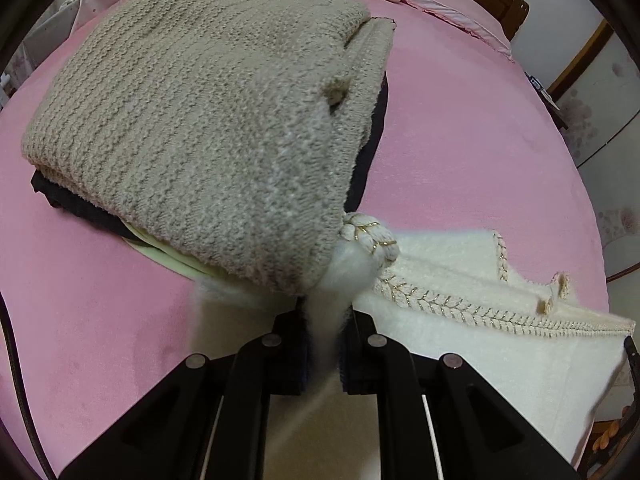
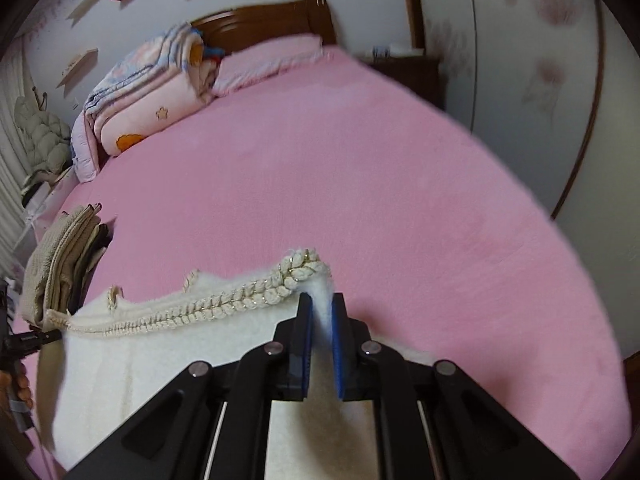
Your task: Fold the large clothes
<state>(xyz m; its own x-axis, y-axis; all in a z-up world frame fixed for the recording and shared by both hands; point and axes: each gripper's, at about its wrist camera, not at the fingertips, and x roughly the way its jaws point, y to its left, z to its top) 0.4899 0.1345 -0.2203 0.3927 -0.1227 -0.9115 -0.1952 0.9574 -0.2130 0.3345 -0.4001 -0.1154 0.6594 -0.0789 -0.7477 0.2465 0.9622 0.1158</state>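
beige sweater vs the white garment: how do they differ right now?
The beige sweater is chunky ribbed knit with no trim; the white garment is fuzzy, edged with gold-flecked braid. The beige sweater lies folded on top of a pile; the white garment is pinched at two points by the left gripper and the right gripper. Both are over the pink bed.

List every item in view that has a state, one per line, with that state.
Left gripper: shut on white garment.
Right gripper: shut on white garment.
White garment: held at its braided edge, spread between both grippers over the bed.
Beige sweater: folded, top of a stack.
Dark garment: folded, beneath the sweater.
Quilt: folded, near the headboard.
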